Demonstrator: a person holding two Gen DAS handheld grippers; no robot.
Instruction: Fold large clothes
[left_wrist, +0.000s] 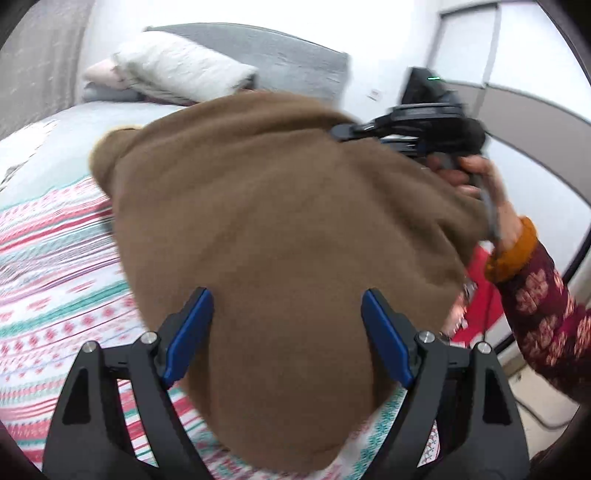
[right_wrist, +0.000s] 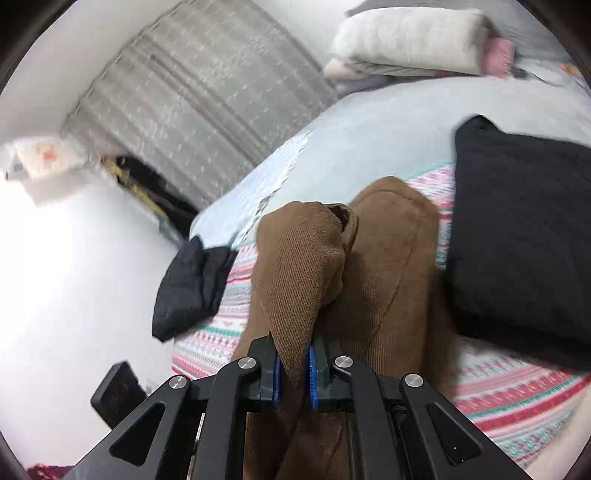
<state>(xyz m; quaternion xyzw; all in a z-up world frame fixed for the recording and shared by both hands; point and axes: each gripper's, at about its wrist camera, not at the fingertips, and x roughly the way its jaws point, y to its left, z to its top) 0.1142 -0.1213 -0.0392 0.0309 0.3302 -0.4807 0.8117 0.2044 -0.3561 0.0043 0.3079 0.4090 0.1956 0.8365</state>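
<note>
Setting: a bed (left_wrist: 48, 258) under a striped, patterned red-and-teal cover, with a grey headboard (left_wrist: 295, 55) at its far end.
Garment: a large brown garment (left_wrist: 288, 258) is lifted off the bed cover on the side the right gripper holds, its lower part draped on the cover — it fills most of the left wrist view.
Right gripper: the right gripper (right_wrist: 294, 373) has its blue pads closed on a pointed fold of the brown garment, the cloth pinched between them and rising away from the jaws.
Left gripper: the left gripper (left_wrist: 286, 332) stands with jaws wide apart above the brown cloth — the pads press on nothing.
Hand: the person's right hand (left_wrist: 491, 206), in a dark red patterned sleeve with an orange cuff, holds the right gripper's handle at the far edge of the garment.
Other clothes: a black folded garment (right_wrist: 524, 240) lies on the bed just beside the brown one; a smaller black piece (right_wrist: 192, 288) hangs over the bed's edge on the other side.
Pillows: pale pillows (left_wrist: 177, 66) are stacked at the headboard, well apart from the brown garment.
</note>
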